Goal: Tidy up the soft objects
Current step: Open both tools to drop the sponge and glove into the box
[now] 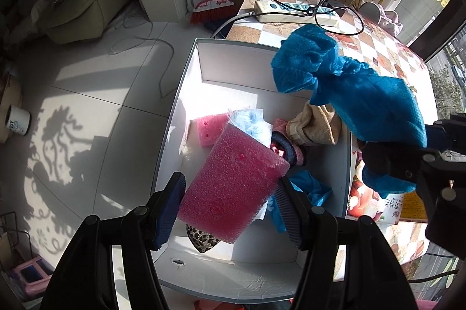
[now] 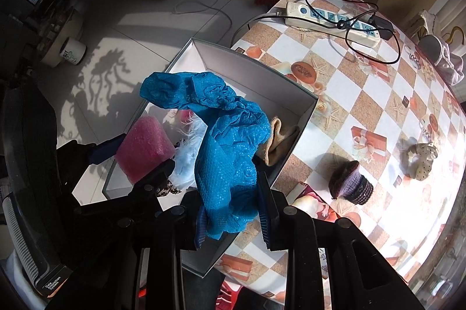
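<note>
A: Start with the biggest thing. Where is everything relative to the white box [image 1: 186,82]?

B: The box sits at the near edge of the table with the checkered cloth [image 2: 364,106], one long side hanging toward the tiled floor. Beyond the box's far wall, on the same table, lies a white power strip [image 2: 332,20] with a black cable looped over it.

A: And the blue cloth?

B: The blue crinkled cover [image 2: 224,141] hangs over the box's table-side wall, its free end lifted above the box's middle. The right gripper [image 2: 233,218] is clamped on its lower end, jaws narrowed with the fabric bunched between them.

A: The left claw?

B: The left gripper [image 1: 228,211] is about half spread and squeezes a pink foam block [image 1: 233,181] between its ribbed pads; the block is held tilted above the near half of the box.

A: What's already inside the box?

B: A smaller pink sponge [image 1: 208,129] by the floor-side wall, a pale blue fluffy piece [image 1: 250,123] beside it, a beige sock [image 1: 314,126] against the table-side wall, and a leopard-print scrap [image 1: 201,240] under the held block.

A: Anything outside the box?

B: Well out on the table from the box, a dark knitted item [image 2: 351,183], and farther still a small spotted cloth piece [image 2: 419,160].
</note>
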